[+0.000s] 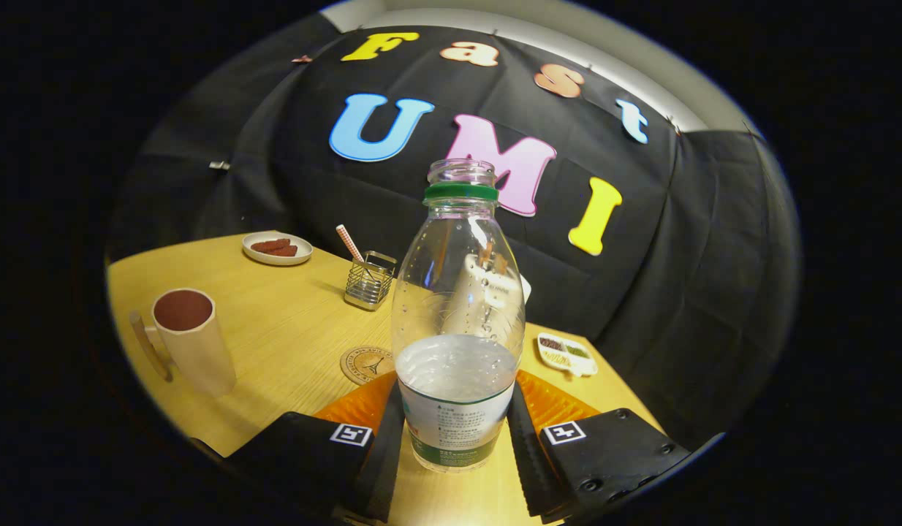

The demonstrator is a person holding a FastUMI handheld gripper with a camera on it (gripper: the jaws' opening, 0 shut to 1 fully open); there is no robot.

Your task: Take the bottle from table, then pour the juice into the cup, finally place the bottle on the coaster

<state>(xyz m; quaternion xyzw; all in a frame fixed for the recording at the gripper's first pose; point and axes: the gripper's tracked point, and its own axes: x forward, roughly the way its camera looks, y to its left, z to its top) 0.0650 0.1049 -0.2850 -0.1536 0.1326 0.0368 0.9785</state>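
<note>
Gripper (457,431) level, fingers pointing forward over the wooden table (290,343), both clamped on the lower body of the clear plastic bottle (458,321), one finger pressing on each side at the label. Bottle stands upright between the fingers, cap off, green ring at the neck, liquid filling roughly the lower part, droplets on the inside wall above the liquid line. Whether its base touches the table or hangs just above it, cannot tell.

Round coaster (365,364) lies flat on the table just beyond the left finger, close beside the bottle. Cream cup (191,340) with handle sits well to the left of the fingers, upright, dark inside. Farther back: a wire holder (369,281) with a striped straw (349,242) leaning in it, and a small plate (277,248) with brown pieces near the far edge. A small white dish (566,353) with divided fillings sits to the right, just beyond the bottle.
</note>
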